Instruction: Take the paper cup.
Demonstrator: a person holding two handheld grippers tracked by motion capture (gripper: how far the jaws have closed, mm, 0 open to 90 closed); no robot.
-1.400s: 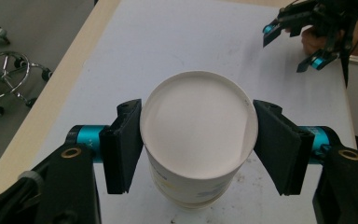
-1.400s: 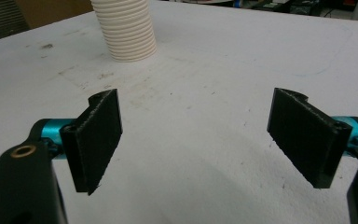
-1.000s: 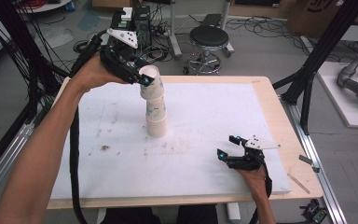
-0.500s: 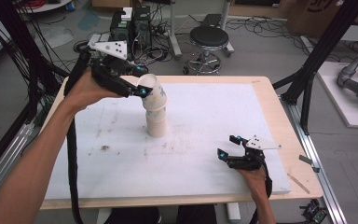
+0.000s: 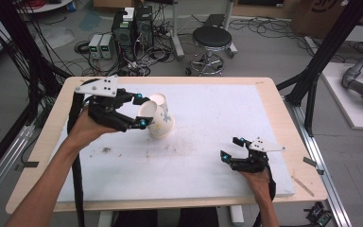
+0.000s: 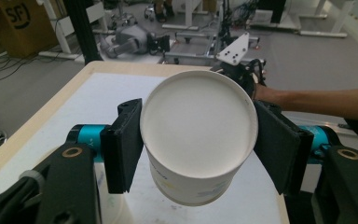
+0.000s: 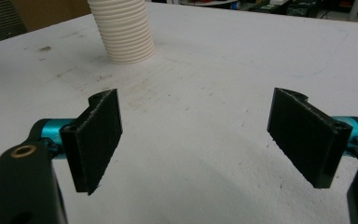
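One paper cup (image 5: 157,119) is clamped between the jaws of the left tool (image 5: 139,112), a little left of centre in the high view, tipped well over so its pale bottom faces up and back toward the hand. In the left gripper view the two black pads (image 6: 123,144) press on opposite sides of the cup's wall, and its round white base takes up the middle of the frame. A blue-and-yellow print shows on its side.

Beneath it, just at the cup's lower edge in the high view, something white stands on the surface (image 5: 208,109). In the right gripper view a ribbed stack of paper cups (image 7: 123,30) stands at the upper left of the frame. I take the two to be the same thing, though I cannot tell whether the held cup touches it.

The right tool (image 5: 232,148) rests low on the surface at the lower right of the high view, jaws spread wide and holding nothing.

To my eye the step in hand is lifting a single cup off the stack. The next move calls for carrying the cup clear and turning it to whatever way it should stand. The grip must be firm without crushing the thin wall. The stack looks easy to knock over.
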